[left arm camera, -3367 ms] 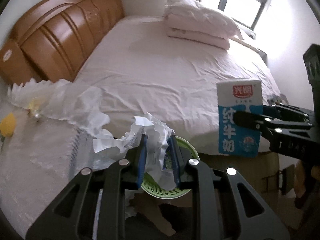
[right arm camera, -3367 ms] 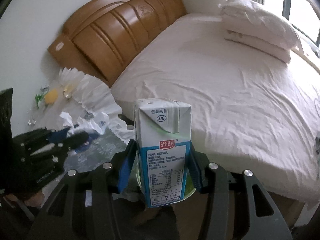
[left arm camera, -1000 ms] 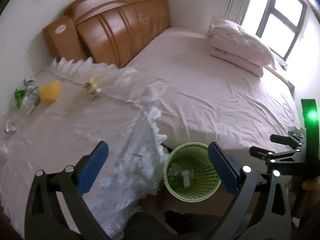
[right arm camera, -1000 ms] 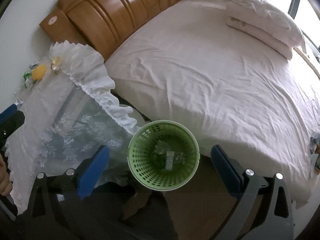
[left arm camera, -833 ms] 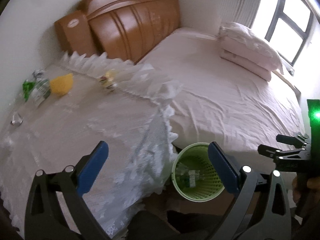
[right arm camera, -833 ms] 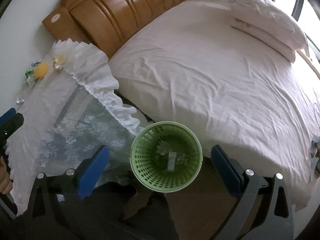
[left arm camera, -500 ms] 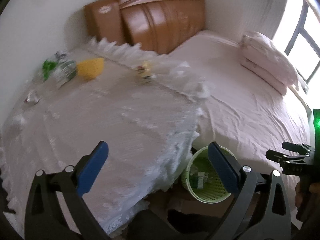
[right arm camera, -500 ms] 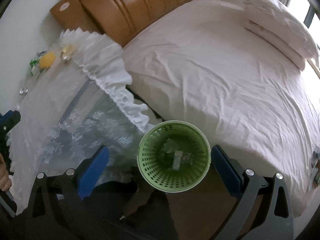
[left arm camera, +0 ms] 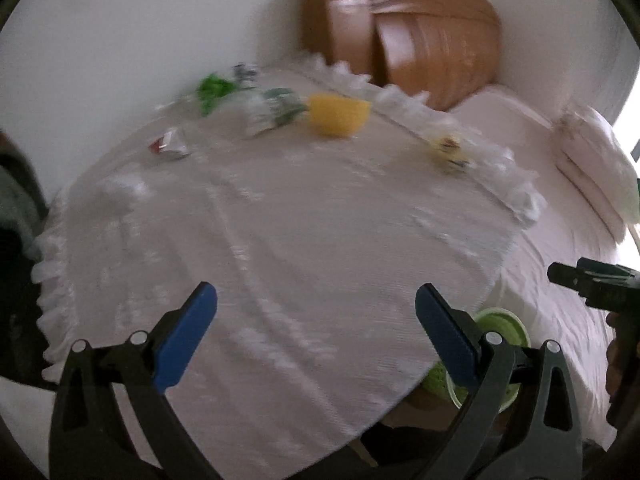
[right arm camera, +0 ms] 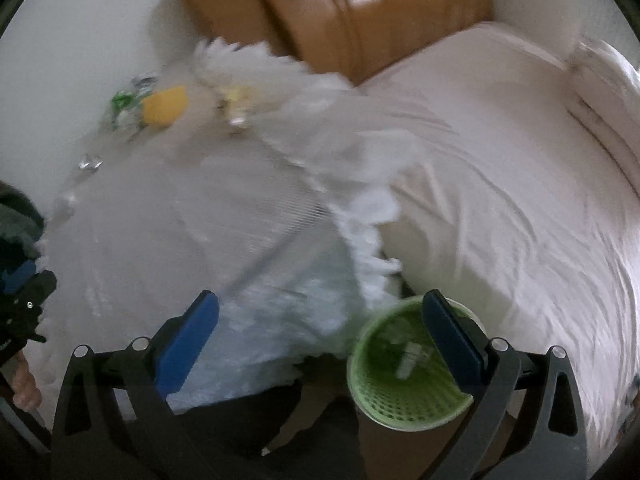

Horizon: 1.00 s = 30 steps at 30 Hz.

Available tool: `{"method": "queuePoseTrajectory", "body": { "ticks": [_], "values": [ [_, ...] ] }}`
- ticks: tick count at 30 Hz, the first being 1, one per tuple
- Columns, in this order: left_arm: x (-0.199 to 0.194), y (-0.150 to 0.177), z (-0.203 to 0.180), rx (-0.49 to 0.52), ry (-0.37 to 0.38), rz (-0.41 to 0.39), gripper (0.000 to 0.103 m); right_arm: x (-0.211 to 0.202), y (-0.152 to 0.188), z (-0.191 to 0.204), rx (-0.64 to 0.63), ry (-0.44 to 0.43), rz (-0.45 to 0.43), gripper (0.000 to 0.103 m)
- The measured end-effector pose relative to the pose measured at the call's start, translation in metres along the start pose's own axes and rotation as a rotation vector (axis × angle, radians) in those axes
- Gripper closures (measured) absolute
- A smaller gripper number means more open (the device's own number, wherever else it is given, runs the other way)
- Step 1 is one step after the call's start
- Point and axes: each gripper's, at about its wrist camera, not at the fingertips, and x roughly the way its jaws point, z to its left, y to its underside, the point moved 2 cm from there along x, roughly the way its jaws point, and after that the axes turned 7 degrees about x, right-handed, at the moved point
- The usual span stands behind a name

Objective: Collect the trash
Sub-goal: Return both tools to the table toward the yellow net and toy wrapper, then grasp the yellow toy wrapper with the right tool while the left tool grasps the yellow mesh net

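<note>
Your bed (right arm camera: pixel 500 168) fills the right side, its wooden headboard (right arm camera: pixel 360 12) against the wall. Beside it stands the table under a white lace cloth (left arm camera: pixel 280 240). On the floor between them sits the green basket (right arm camera: pixel 400 396), scraps inside. Your left gripper (left arm camera: pixel 316 336) and right gripper (right arm camera: pixel 320 336) both hang with fingers wide apart, holding nothing. Remaining trash lies at the table's far edge: a yellow piece (left arm camera: pixel 338 114), green wrappers (left arm camera: pixel 214 88), a small foil scrap (left arm camera: pixel 168 146)

Item counts
1 green basket (right arm camera: pixel 404 392), 1 yellow sponge (left arm camera: pixel 338 114), 1 red-white wrapper (left arm camera: pixel 167 146), 2 tongs, 1 bed (right arm camera: pixel 500 184).
</note>
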Motion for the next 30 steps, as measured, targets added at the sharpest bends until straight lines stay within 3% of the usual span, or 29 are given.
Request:
{"method": "queuePoseTrajectory", "body": {
  "ticks": [6, 13, 19, 21, 23, 30],
  "values": [
    [0.013, -0.005, 0.031, -0.066, 0.006, 0.018, 0.008, 0.013, -0.04, 0.036, 0.003, 0.003, -0.058, 0.002],
    [0.038, -0.037, 0.035, -0.05, 0.032, 0.009, 0.008, 0.044, -0.109, 0.072, 0.023, 0.033, -0.128, 0.007],
    [0.071, -0.084, 0.026, -0.017, 0.07, -0.002, 0.008, 0.084, -0.136, 0.088, 0.002, 0.062, -0.029, 0.035],
    [0.082, -0.098, 0.022, 0.002, 0.072, -0.006, 0.008, 0.092, -0.136, 0.09, 0.002, 0.062, 0.003, 0.06],
    [0.095, -0.115, 0.016, 0.018, 0.07, -0.012, 0.008, 0.095, -0.135, 0.089, 0.002, 0.057, 0.023, 0.073],
    [0.151, -0.169, -0.002, 0.032, 0.064, 0.001, 0.008, 0.088, -0.13, 0.091, -0.039, 0.035, 0.015, 0.077]
  ]
}}
